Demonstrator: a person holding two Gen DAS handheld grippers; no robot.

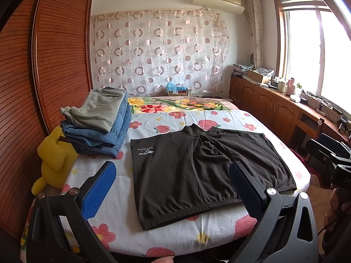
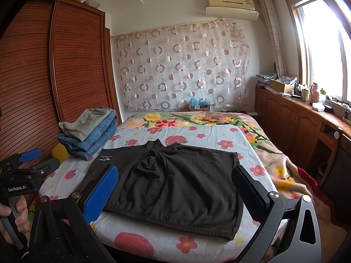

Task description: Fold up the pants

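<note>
Dark brown shorts (image 1: pixel 197 171) lie spread flat on the flowered bed sheet (image 1: pixel 175 118), waistband toward me, white logo at the far left leg. They also show in the right wrist view (image 2: pixel 175 186). My left gripper (image 1: pixel 173 188) is open and empty, held above the near waistband edge. My right gripper (image 2: pixel 175 188) is open and empty, its jaws wide on either side of the shorts, above them. The right gripper's body shows in the left wrist view (image 1: pixel 329 157) at the far right; the left gripper shows in the right wrist view (image 2: pixel 26 164) at the left.
A stack of folded jeans and khaki pants (image 1: pixel 98 120) sits at the bed's far left. A yellow plush toy (image 1: pixel 54 160) lies beside it at the bed edge. A wooden wardrobe (image 1: pixel 54 54) stands left; low cabinets (image 1: pixel 274 109) with clutter run under the window at right.
</note>
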